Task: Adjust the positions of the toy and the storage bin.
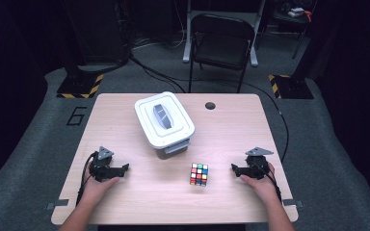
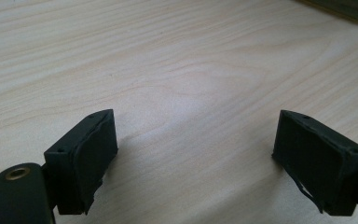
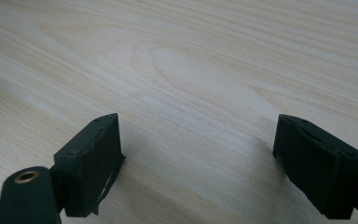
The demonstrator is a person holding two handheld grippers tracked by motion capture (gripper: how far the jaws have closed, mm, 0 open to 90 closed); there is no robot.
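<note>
Nearest the person, the left gripper point(image 1: 121, 169) and the right gripper point(image 1: 236, 169) rested on the bench point(image 1: 125, 202) at about eight and four o'clock, each with jaws spread wide and holding nothing. Between them, slightly toward the right gripper, stood the colour cube point(image 1: 199, 174), well apart from both. Farther off, near twelve o'clock, sat the lidded white bin point(image 1: 164, 120). A risk, as I judged it: a fast sideways approach could knock the cube skidding, or pinching it by its corners could let it twist loose.
</note>
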